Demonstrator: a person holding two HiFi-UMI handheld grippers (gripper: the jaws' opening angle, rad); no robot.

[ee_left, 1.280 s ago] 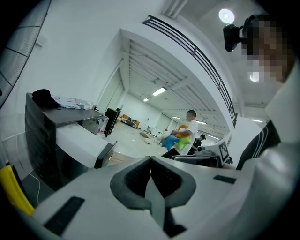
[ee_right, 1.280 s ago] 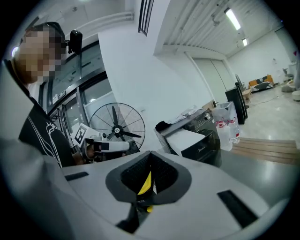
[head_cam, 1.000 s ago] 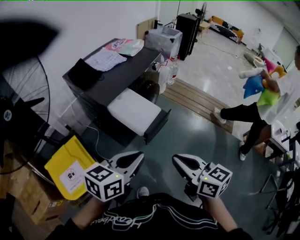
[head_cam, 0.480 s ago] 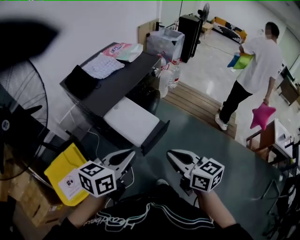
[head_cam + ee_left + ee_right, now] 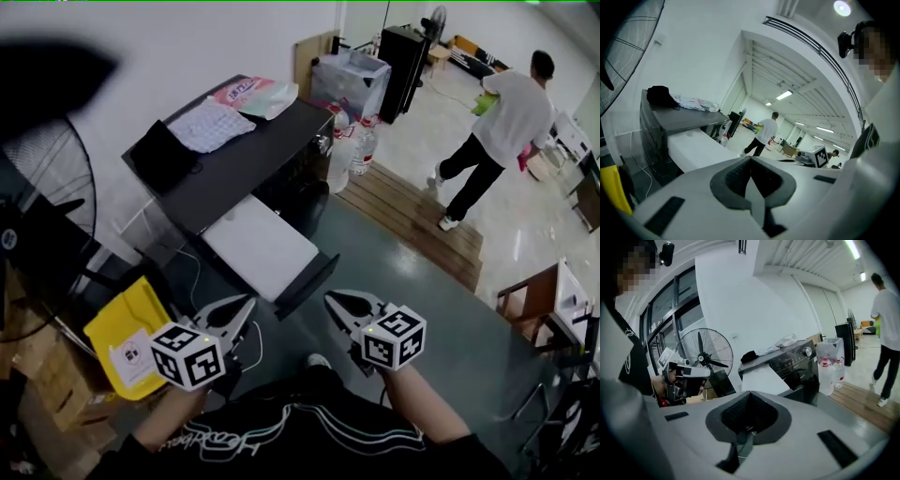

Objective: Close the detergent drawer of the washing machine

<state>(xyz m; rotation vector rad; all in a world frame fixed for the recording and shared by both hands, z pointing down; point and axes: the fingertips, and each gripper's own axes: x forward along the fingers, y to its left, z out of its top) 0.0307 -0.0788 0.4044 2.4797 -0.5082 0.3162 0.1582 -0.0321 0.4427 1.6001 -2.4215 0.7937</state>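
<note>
At twelve o'clock from my two tools, the one washing machine (image 5: 234,159) has its single detergent drawer (image 5: 262,246) pulled fully out toward me, so I judge none of the closing is done and the whole push is left. The left tool (image 5: 246,302) and the right tool (image 5: 330,300) hang low near six o'clock, apart from the drawer front, each with its jaws together on nothing. I also count one yellow bag (image 5: 127,333) at eight o'clock, one fan (image 5: 37,202) at nine, and one person (image 5: 502,117) mid-stride at two.
</note>
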